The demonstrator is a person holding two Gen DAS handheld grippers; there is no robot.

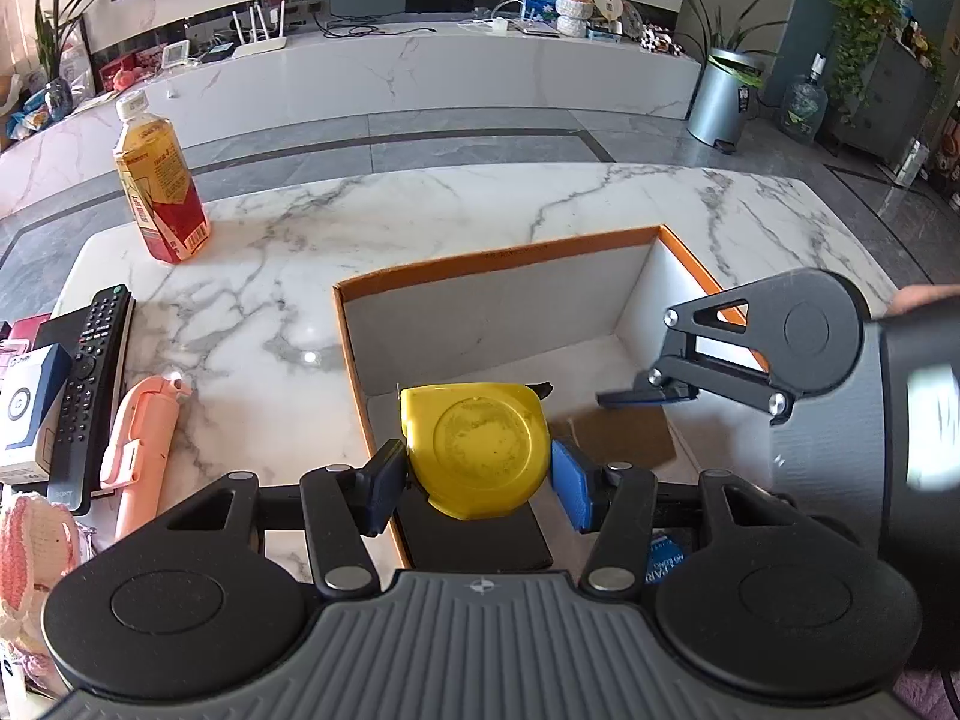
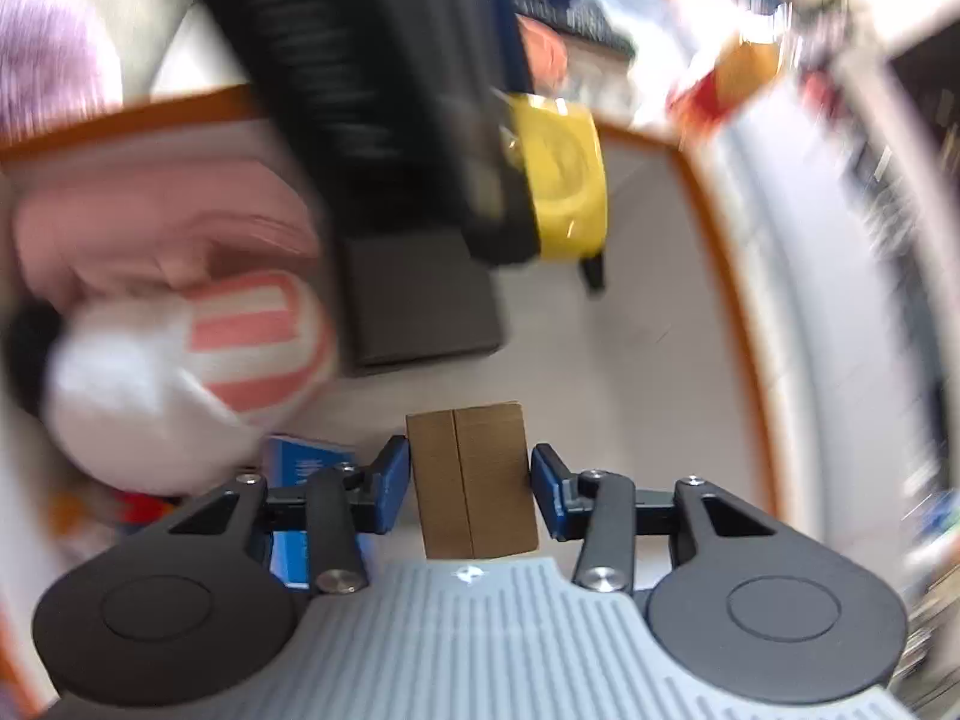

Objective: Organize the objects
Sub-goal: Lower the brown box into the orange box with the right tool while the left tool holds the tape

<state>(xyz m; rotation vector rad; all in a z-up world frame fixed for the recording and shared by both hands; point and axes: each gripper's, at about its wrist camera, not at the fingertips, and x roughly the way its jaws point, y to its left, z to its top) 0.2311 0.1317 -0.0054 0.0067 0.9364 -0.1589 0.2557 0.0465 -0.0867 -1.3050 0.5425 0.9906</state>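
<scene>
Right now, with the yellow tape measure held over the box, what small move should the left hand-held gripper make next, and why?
Probably lower it a little and then let go. The left hand-held gripper grips the tape measure inside the orange-edged box, above a black pad. The right hand-held gripper holds a brown block close by, so a short, straight drop seems safest.

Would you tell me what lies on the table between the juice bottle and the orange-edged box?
Nothing: in the left wrist view the marble table is bare between the juice bottle and the orange-edged box.
</scene>
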